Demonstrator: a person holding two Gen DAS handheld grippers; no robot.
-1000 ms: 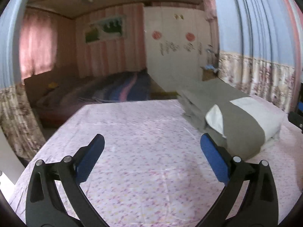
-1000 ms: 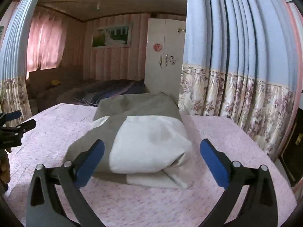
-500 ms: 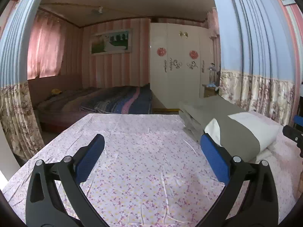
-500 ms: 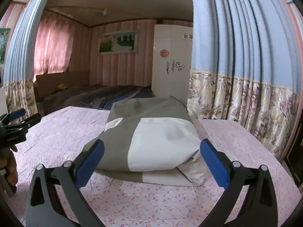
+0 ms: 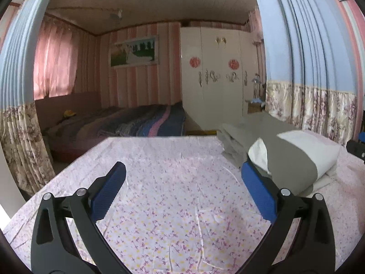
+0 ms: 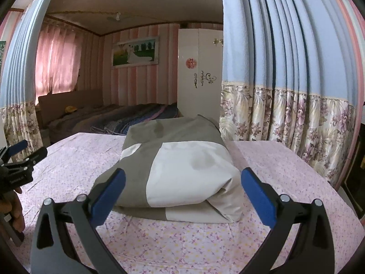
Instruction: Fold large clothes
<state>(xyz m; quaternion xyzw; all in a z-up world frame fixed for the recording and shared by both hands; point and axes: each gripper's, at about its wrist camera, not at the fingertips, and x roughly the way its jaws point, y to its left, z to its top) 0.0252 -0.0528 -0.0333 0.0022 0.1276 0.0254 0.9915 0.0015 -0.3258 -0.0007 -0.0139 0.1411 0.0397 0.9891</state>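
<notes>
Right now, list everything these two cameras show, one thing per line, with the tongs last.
folded cloth: one, grey and white, lying on the near bed, directly ahead of the right tongs
floral sheet: one, pink with small flowers, covering the near bed
far bed: one, dark striped cover, at the back of the room
yellow item: one, small, on the far bed; too small to identify
wardrobe: one, white with red round decals, back wall
picture: one, framed, on the striped pink wall
curtains: blue with floral hem, hanging at both sides
left tongs: one, black with blue pads, open, empty
right tongs: one, same colours, open, empty
</notes>
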